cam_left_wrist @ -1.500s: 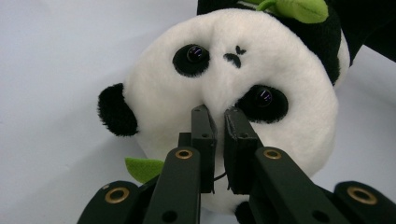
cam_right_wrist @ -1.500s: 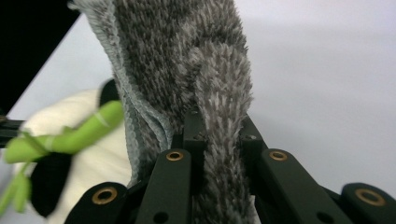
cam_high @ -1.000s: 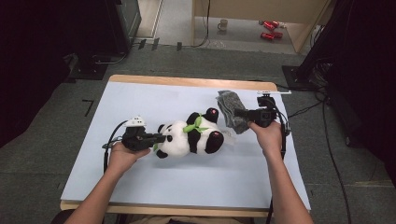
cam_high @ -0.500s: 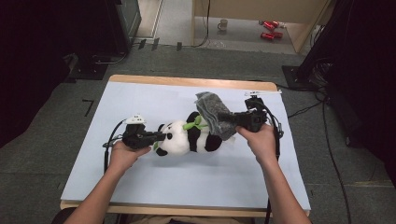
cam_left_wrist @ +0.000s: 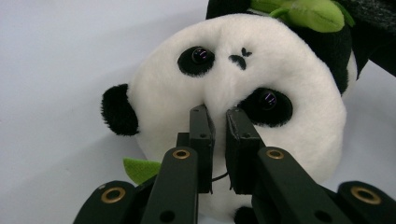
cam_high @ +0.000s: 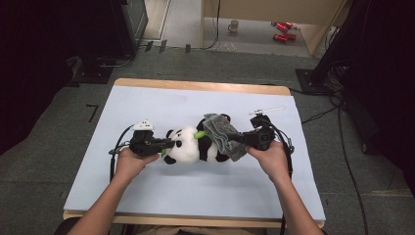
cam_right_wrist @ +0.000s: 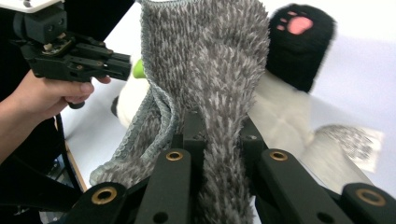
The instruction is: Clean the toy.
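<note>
At the blue-topped table (cam_high: pixel 147 205), we pin a plush panda (cam_high: pixel 188 146) by its head with the left gripper (cam_high: pixel 164 143): in the left gripper view the jaws stand nearly shut, nipping a tuft of white fur on the panda's face (cam_left_wrist: pixel 219 100). The toy lies on its side near the middle of the table. Our right gripper (cam_high: pixel 243 140) has its jaws clamped on a grey shaggy cloth (cam_high: pixel 224 136); in the right gripper view the fabric (cam_right_wrist: pixel 210 84) bunches between them and stands up in front of a black paw with pink pads (cam_right_wrist: pixel 296 44). From above, the cloth lies draped over the panda's rear half, leaving the head and chest bare. We judge the job, covering or wiping the toy with the cloth, as well begun but not finished: the cloth has reached the body, yet it is bunched, not spread, and both grips have yet to let go.
</note>
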Available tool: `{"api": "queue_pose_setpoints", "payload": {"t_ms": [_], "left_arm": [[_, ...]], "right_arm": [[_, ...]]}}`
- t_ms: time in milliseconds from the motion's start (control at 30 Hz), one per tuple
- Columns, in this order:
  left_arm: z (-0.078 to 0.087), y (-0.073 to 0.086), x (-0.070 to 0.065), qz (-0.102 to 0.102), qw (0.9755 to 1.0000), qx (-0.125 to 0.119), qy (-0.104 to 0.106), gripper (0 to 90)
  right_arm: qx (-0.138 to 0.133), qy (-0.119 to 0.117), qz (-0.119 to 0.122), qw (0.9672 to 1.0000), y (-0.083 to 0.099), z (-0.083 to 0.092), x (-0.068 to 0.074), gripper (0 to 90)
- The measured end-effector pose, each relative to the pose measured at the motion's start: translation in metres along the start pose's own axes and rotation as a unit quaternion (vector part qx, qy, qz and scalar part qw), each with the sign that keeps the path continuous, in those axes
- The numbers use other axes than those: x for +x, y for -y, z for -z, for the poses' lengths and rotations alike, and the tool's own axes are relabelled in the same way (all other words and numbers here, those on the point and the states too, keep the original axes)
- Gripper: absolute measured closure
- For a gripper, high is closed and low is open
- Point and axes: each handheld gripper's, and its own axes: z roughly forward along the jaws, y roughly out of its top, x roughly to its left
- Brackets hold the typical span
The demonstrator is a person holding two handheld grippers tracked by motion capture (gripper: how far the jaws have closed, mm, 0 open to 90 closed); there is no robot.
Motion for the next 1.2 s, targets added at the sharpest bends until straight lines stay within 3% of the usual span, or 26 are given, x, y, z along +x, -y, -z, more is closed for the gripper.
{"api": "queue_pose_setpoints", "payload": {"t_ms": [200, 533, 633, 867, 1000, 1200], "left_arm": [[0.000, 0.000, 0.000, -0.002, 1.0000, 0.001, 0.003, 83.0], [0.001, 0.000, 0.004, 0.008, 0.9999, 0.000, 0.007, 83.1], [0.001, 0.000, 0.004, 0.008, 1.0000, 0.000, 0.006, 83.0], [0.001, 0.001, 0.004, 0.010, 0.9999, -0.002, 0.006, 83.0], [0.001, 0.001, 0.003, 0.011, 0.9999, -0.003, 0.006, 82.9], [0.001, 0.001, 0.004, 0.012, 0.9999, -0.003, 0.006, 82.8]], "right_arm": [[-0.005, 0.010, -0.016, 0.9998, 0.007, 0.009, -0.013, 79.9], [-0.009, 0.065, -0.033, 0.9973, 0.010, 0.020, -0.036, 80.0], [-0.026, 0.060, -0.040, 0.9970, 0.008, 0.028, -0.037, 80.0], [-0.067, 0.016, -0.015, 0.9975, -0.002, 0.042, -0.010, 79.9], [-0.061, 0.002, 0.001, 0.9982, -0.004, 0.036, 0.004, 79.9], [-0.035, -0.020, 0.013, 0.9991, -0.004, 0.012, 0.018, 79.7]]}}
